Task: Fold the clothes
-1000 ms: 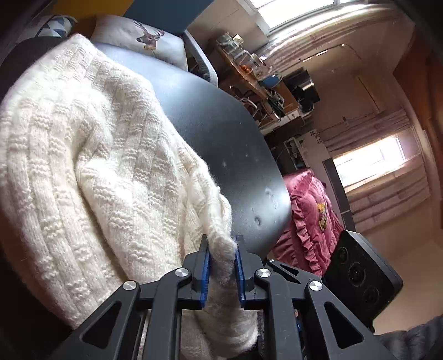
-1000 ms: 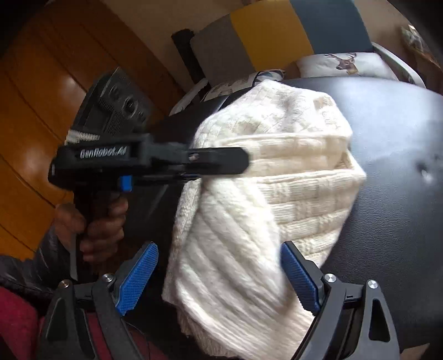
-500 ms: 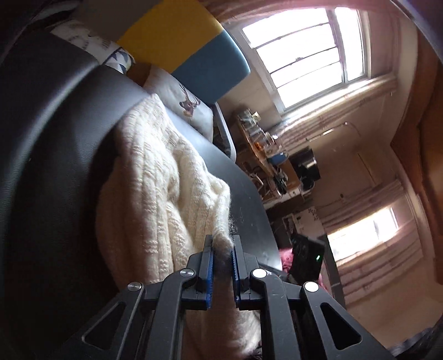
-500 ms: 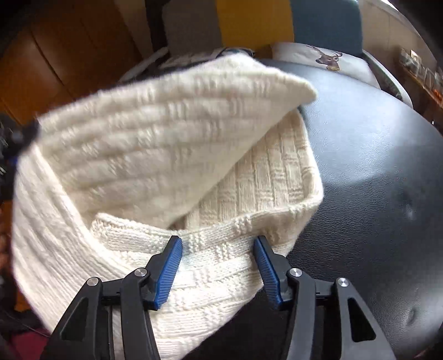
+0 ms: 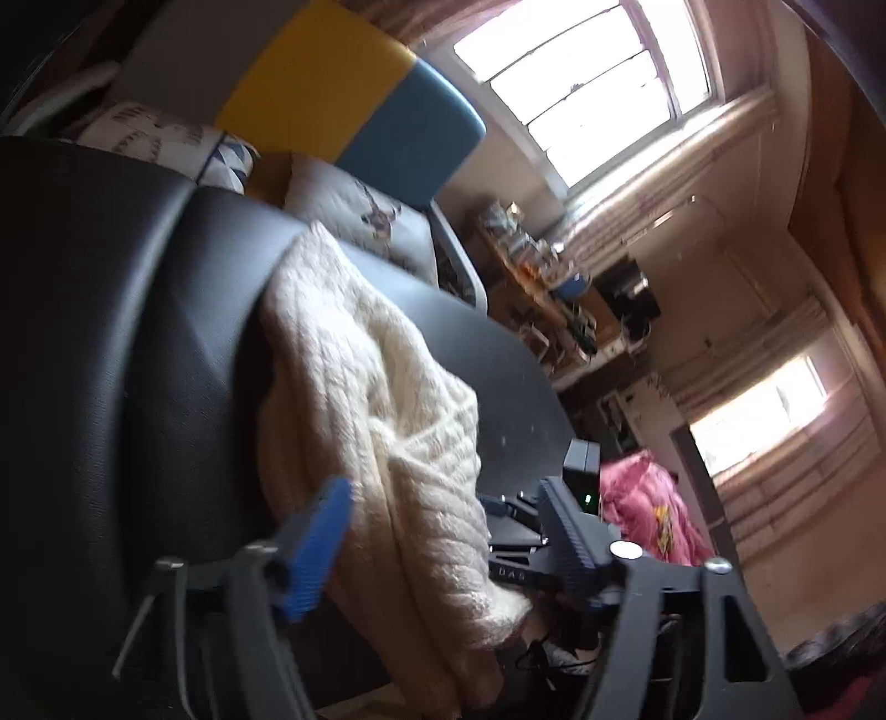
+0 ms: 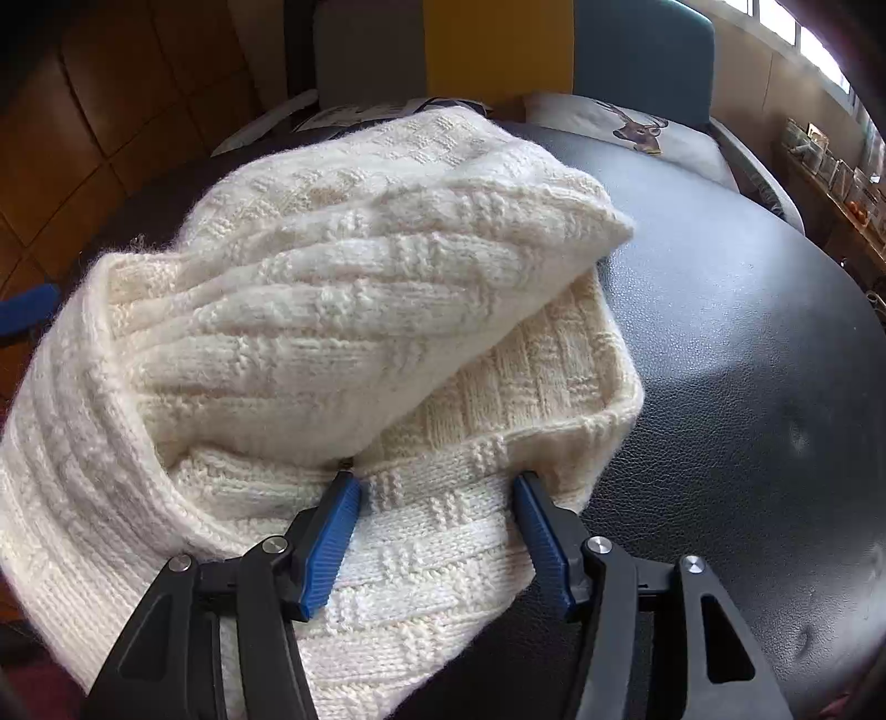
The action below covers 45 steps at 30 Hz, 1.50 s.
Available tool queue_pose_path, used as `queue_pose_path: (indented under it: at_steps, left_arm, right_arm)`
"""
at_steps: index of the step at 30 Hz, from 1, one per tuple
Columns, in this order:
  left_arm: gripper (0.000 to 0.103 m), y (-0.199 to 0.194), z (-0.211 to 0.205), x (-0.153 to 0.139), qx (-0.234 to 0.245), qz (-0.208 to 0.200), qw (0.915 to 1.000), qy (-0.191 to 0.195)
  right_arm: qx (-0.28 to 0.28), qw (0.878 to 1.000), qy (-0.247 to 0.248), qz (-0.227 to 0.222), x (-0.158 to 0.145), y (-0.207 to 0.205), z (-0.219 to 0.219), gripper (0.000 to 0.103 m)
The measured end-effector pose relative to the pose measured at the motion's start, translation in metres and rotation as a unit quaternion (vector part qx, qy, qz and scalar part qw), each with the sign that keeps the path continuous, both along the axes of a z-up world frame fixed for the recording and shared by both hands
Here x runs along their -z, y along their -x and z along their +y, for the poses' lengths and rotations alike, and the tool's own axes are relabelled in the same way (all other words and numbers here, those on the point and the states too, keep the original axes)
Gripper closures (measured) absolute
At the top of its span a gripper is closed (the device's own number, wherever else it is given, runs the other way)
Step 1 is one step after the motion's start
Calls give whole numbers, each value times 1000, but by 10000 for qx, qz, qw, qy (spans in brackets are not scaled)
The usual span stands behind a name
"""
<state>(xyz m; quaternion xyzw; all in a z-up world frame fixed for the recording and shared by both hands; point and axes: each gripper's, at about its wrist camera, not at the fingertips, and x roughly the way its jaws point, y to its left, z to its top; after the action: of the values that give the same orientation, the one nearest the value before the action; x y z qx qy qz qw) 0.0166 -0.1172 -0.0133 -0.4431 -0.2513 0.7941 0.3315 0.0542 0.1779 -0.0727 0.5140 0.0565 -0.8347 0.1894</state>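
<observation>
A cream knitted sweater [image 6: 343,310] lies folded over itself on a black leather surface [image 6: 747,343]. Its upper layer rests on the lower one, and the ribbed hem faces me. My right gripper [image 6: 437,526] is open, its blue pads [image 6: 332,526] standing either side of the hem without pinching it. In the left wrist view the sweater [image 5: 376,387] runs away from me as a long bundle. My left gripper [image 5: 443,531] is open around its near end, holding nothing. A blue pad of the left gripper [image 6: 22,310] peeks in at the right view's left edge.
Cushions, one with a deer print [image 6: 637,130], and a grey, yellow and blue backrest [image 6: 498,44] stand behind the surface. A wooden wall [image 6: 83,138] is on the left. Cluttered shelves [image 5: 531,266], windows and pink bedding [image 5: 653,515] lie beyond. The right gripper's black body [image 5: 581,471] sits past the sweater.
My left gripper has opened and let go of the sweater edge it pinched. The lifted layer has dropped onto the lower one. My right gripper has closed in on the hem.
</observation>
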Motion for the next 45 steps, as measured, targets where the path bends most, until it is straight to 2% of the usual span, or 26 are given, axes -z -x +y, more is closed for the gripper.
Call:
queue_pose_path:
  at_steps: [2,3,4,5,6,7,10,12,15,17,19,22,23,26,28,30,32,33,34,35,38,41,42,44,45]
  left_arm:
    - [26,6,26,16,204,-267,9993,148]
    - [31,9,37,24,287,-395,9987,158]
    - [44,9,45,28,329,-446,9983,165]
    - [53,9,52,31,320,-452,9979,328]
    - [74,9,59,34,307,-447,9974,476]
    - [89,7,62,35,269,-400,9974,530]
    - [91,1,56,28,61,-175,9995,272]
    - [91,-3,38,12,-209,32,9998,-56]
    - [92,-18,-11,-23,-896,583,9931,-490]
    - [91,-27,-49,-40,-1393,870,9850,-525]
    - [91,-27,-77,-38,-1908,760,9787,19]
    - [90,-23,-99,-17,-2319,226,9676,969]
    - [90,-23,-103,-13,-2396,120,9632,1208]
    - [86,-27,-105,-16,-2486,289,9564,1505]
    - [73,-27,-104,-23,-2517,473,9574,1337]
    - [60,-21,-98,-34,-2490,671,9581,1247]
    - [53,-16,-90,-45,-2424,887,9563,1371]
    - [41,-7,-83,-48,-2263,909,9586,1471]
    - [35,3,-74,-47,-2085,894,9604,1619]
    - [35,12,-65,-42,-1942,870,9603,1803]
    - [35,48,-46,-10,-1623,395,9579,2336]
    - [35,72,-33,33,-1435,-233,9538,2630]
    - [38,77,-29,48,-1376,-424,9513,2727]
    - [71,79,-24,70,-1315,-630,9434,2977]
    - [96,79,-22,78,-1316,-692,9407,3048]
  right_arm:
    - [-28,10000,88,32,-3,-3,3,44]
    - [-39,9999,114,52,-4,-5,5,44]
    - [-48,9999,140,72,-5,-7,6,44]
    - [-48,9998,164,91,-3,-9,7,43]
    - [-50,9998,189,109,-2,-11,8,43]
    - [-59,9997,216,119,-4,-13,9,43]
    - [-79,9992,374,66,-10,-15,15,43]
    - [-55,9987,501,-82,-11,-13,15,43]
    - [-98,9997,209,-11,-13,-15,15,43]
    - [-143,9997,-29,196,-14,-20,16,43]
    - [-242,9986,-270,393,-17,-26,14,42]
    - [-216,9992,-276,205,-27,-36,12,41]
    - [-252,9993,-153,210,-30,-17,10,41]
    - [-313,9968,593,431,-56,6,7,40]
    - [-306,9959,740,415,-68,35,-4,40]
    - [-148,9981,336,493,-59,80,-18,40]
    - [-96,9991,87,412,-43,111,-28,40]
    - [-105,9994,15,318,-32,123,-32,40]
    - [-115,9997,-56,224,-22,135,-36,40]
    - [-125,9998,-128,130,-12,146,-40,40]
    - [-162,9992,-330,-138,18,178,-51,40]
    - [-310,9987,-343,-199,33,177,-51,33]
    - [-329,9989,-294,-179,34,176,-49,33]
    - [-365,9990,-229,-115,35,173,-44,33]
    - [-383,9990,-208,-75,35,171,-42,33]
